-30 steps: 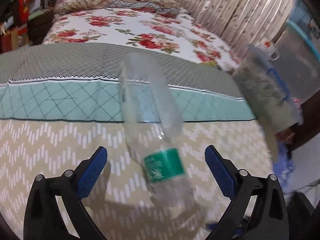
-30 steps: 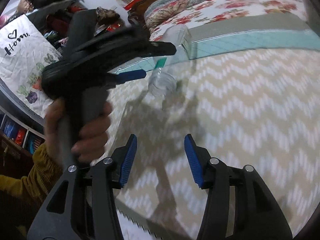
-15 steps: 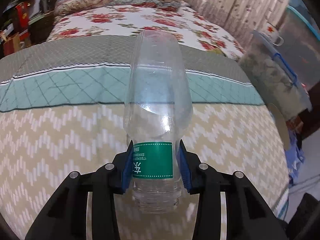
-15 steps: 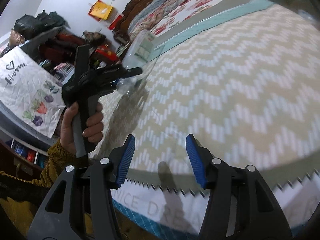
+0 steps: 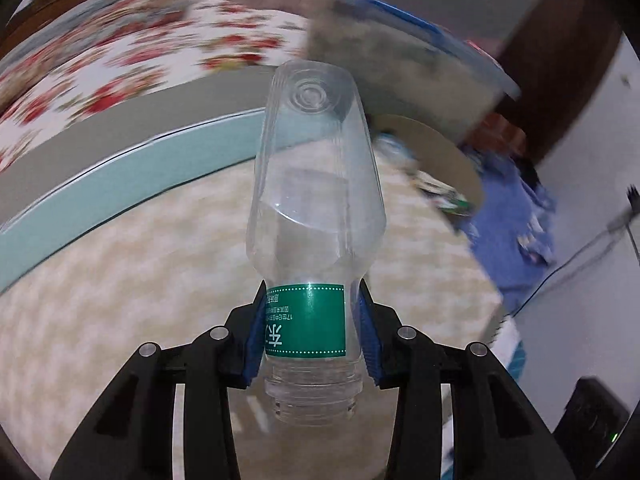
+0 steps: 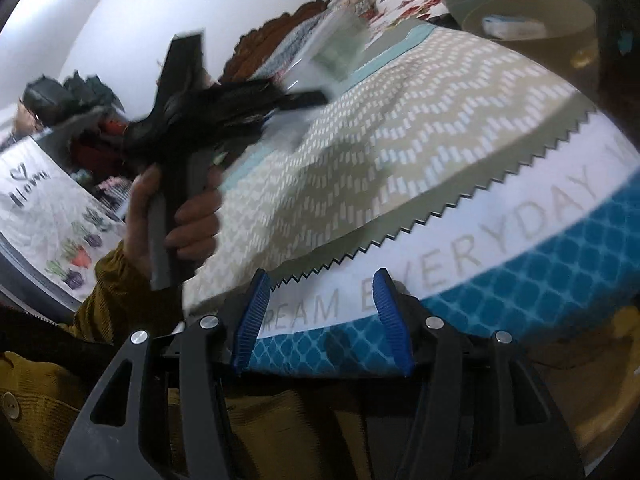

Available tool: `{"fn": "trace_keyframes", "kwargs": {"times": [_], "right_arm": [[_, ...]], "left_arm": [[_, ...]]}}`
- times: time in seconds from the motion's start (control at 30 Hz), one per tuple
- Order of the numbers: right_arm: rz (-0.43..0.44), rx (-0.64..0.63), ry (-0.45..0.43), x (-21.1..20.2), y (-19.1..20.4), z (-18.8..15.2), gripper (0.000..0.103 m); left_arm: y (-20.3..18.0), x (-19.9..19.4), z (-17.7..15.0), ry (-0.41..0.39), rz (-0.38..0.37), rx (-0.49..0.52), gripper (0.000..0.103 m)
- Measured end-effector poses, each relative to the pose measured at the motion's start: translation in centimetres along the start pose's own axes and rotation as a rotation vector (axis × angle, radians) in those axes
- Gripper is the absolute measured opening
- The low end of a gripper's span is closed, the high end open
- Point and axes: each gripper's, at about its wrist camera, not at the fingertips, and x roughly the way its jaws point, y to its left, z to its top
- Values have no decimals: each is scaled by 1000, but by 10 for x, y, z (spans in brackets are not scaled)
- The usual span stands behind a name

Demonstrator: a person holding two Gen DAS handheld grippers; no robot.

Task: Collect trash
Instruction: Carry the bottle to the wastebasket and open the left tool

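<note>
Lifted off the quilt, clear green-labelled bottle [image 5: 316,216] is empty, uncapped

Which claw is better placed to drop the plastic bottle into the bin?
Left. The left claw already grips the plastic bottle, facing the bin. The right claw is open and empty.

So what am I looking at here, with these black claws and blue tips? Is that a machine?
No machine: a person holds a hand-held gripper in each hand, each with a wide-angle camera looking along its fingers. One picture is from the left gripper, whose blue pads are clamped on an empty clear plastic bottle with a green label, lifted above the patterned bedspread. The other is from the right gripper, open and holding nothing; it shows the person's left hand carrying the bottle towards a tan bin.
</note>
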Motion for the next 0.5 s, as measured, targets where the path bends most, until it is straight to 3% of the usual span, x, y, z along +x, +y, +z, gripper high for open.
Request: {"fn": "trace_keyframes", "kwargs": {"times": [0.2,0.37,0.5], "right_arm": [[42,-84,-18,0,3,0,56],[35,-187,-151,-26,7,6,56],[-20,-144,-252,-45,-14,11,56]], "left_arm": [[-71,54,43,65,-44,85,38],[-113,92,69,112,-40,163,38],[-136,116,82,139,-24,210,38]]}}
